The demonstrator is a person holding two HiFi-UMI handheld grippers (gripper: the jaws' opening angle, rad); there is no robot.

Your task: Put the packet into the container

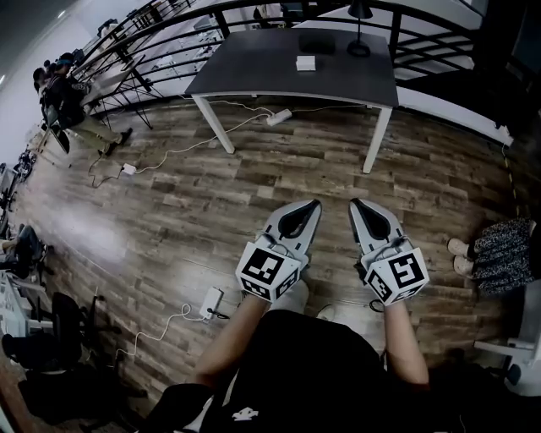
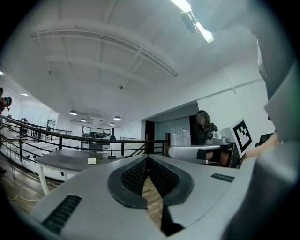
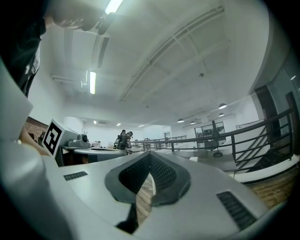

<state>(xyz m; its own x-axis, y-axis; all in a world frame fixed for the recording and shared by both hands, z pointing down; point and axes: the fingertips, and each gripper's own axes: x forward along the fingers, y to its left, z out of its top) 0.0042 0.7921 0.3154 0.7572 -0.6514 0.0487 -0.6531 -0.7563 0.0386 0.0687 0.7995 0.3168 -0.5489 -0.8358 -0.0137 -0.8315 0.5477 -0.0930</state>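
No packet can be told for certain. The only candidate is a small white block [image 1: 305, 62] lying on the dark bench [image 1: 254, 59] at the far side of the room, left of a black lamp [image 1: 358, 38], and it is too small to say whether it is the packet, the container or neither. If it is a packet, it is likely light and somewhat soft, apt to crumple or slide on the smooth top. A pinch on one free edge or corner would probably suit it better than a squeeze across the middle. No container shows in any view.

The left hand-held gripper [image 1: 314, 205] and the right hand-held gripper [image 1: 355, 205] are held side by side above the wooden floor [image 1: 211, 194], well short of the bench and pointing toward it. Each has its jaws pressed together at the tips with nothing between them.

The person's dark clothing hides the near floor, and the railing [image 1: 439, 25] cuts off what lies beyond the bench.
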